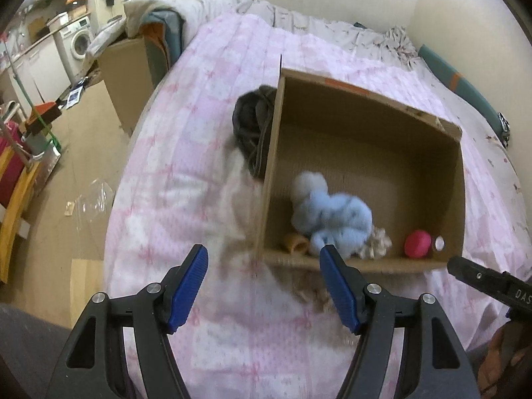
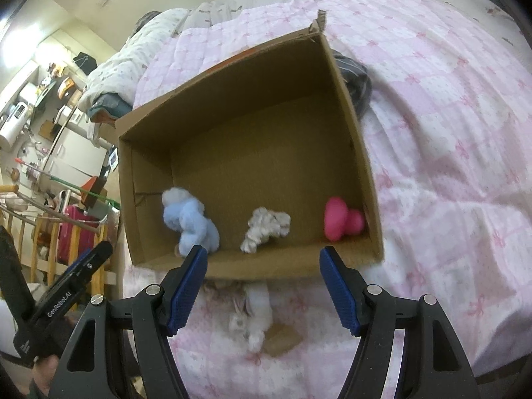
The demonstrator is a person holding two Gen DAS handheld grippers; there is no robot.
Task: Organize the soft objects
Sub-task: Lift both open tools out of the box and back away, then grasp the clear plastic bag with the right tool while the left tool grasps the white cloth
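An open cardboard box (image 1: 362, 262) (image 2: 279, 269) sits on the pink quilted bed. Inside lie a light blue plush toy (image 1: 332, 212) (image 2: 191, 222), a whitish rag toy (image 1: 375, 239) (image 2: 264, 227) and a pink soft toy (image 1: 417, 244) (image 2: 340, 219). A small tan piece (image 1: 294, 242) lies by the blue plush. A dark grey garment (image 1: 251, 126) (image 2: 355, 76) lies against the box's outer wall. A white fluffy toy (image 2: 252, 319) rests on the quilt before the box. My left gripper (image 1: 264, 266) and right gripper (image 2: 262, 266) both hover open and hold nothing, near the box's front edge.
The pink quilt (image 1: 186, 173) (image 2: 449, 153) covers the bed, with pale bedding (image 1: 199, 3) piled at its far end. A floor with a washing machine (image 1: 78, 40), a cardboard panel (image 1: 126, 79) and a wooden rack (image 2: 40, 242) lies beside the bed.
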